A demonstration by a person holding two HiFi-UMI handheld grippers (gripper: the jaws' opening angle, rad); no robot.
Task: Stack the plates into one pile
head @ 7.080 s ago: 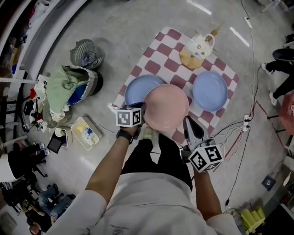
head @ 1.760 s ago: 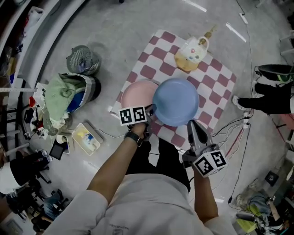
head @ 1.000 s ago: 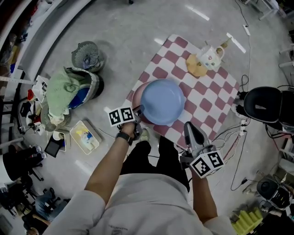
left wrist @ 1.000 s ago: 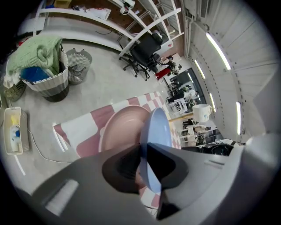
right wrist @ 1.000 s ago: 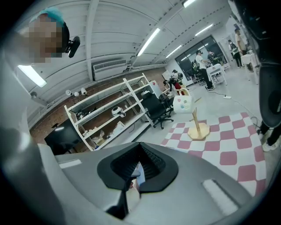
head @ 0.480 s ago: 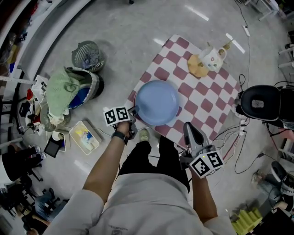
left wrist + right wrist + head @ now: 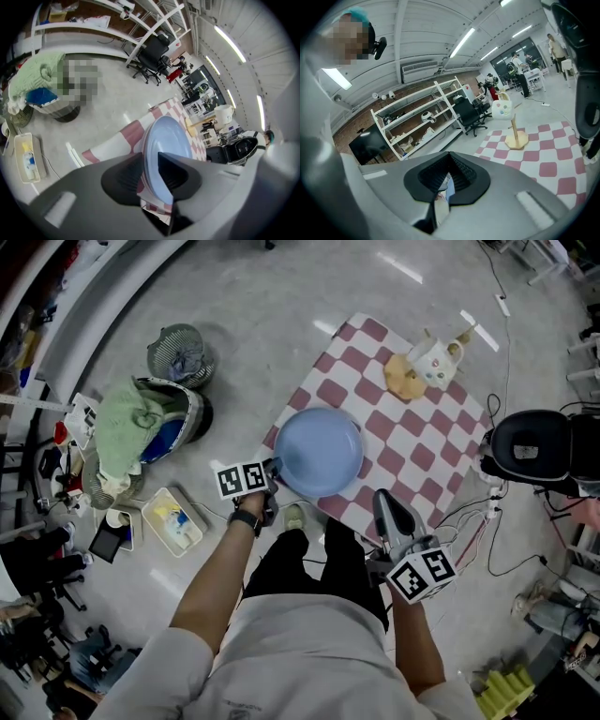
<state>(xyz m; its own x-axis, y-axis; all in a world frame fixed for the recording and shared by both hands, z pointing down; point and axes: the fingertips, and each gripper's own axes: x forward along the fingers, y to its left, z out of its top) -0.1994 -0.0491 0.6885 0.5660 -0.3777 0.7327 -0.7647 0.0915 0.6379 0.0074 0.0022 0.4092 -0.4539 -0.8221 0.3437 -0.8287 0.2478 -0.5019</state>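
Here's the pale blue round plate (image 7: 319,451), smooth and glossy, shallow with a gently raised rim, lying flat on the near corner of the red-and-white checkered cloth (image 7: 417,442), the corner closest to the person. In the left gripper view the same plate (image 7: 166,138) reads as a clean, even disc with a soft sheen. Thin layered edges show just beneath its rim there, though I can't make out their colour.

The left gripper (image 7: 270,468) sits at the cloth's near edge, and its dark ribbed jaws are clamped on the plate's rim, one pad above and one below (image 7: 150,157).

The right gripper (image 7: 389,504) hovers over the cloth's near border, just beside the plate but clear of it. Its matte black jaws are pressed together at the tips (image 7: 449,157) and grasp nothing.

The cloth is a soft, flat square spread on the grey concrete floor (image 7: 244,324), which is polished enough to reflect the ceiling lights. At the cloth's far corner stands a wooden mug stand (image 7: 419,368) with a round base, carrying a white mug
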